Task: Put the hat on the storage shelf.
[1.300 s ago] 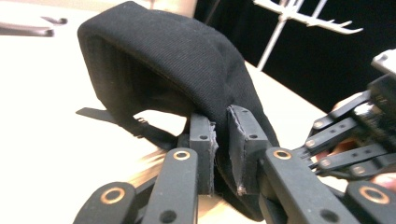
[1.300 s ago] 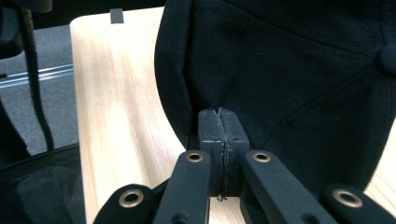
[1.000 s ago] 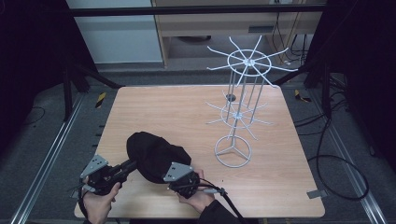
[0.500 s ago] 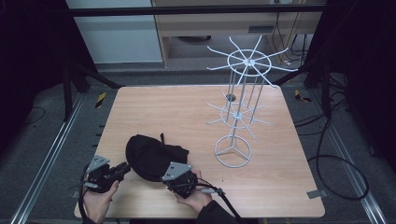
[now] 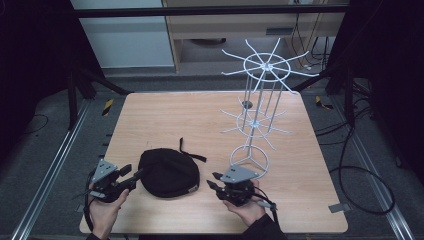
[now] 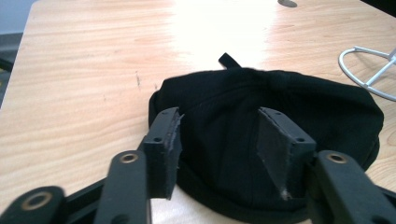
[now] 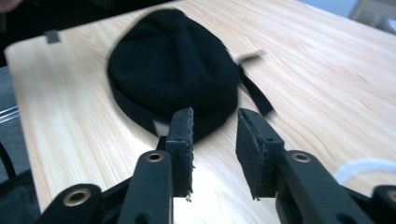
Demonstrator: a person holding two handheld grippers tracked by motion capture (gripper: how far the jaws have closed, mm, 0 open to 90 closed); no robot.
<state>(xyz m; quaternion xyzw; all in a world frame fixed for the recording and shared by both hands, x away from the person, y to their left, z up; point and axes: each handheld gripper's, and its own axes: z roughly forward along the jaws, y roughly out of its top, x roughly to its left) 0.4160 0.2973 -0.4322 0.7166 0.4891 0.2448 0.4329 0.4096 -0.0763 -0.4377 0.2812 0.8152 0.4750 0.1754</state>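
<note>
A black cap [image 5: 168, 172] lies flat on the tabletop [image 5: 150, 120], near the front edge where the person sits. It is round and soft, and a thin black strap [image 5: 192, 152] sticks out from its back, on the side that points to the far edge. There is a small tag on its rim at the front right.

The left tongs [image 5: 131, 176] sit just to the left of the cap, low down, with their tips right at its rim. In the left gripper view the left tongs [image 6: 219, 140] have just been opening. The two pads now stand apart with the cap's edge in the gap between them, and they do not seem to press on it (so the cap looks let go).

The right tongs [image 5: 214, 182] are off to the right of the cap, with a strip of bare wood in between. In the right gripper view the right tongs [image 7: 214, 149] have just been opening too. They are about half open and hold nothing, and the cap lies ahead of them and a bit to the left.

So the cap lies between the two hands, and the left hand is the closer one.

Behind the right hand stands a white wire rack [image 5: 257, 107] with arms like spokes, and its ring foot is near the right tongs. The cap may be meant to go there next.
</note>
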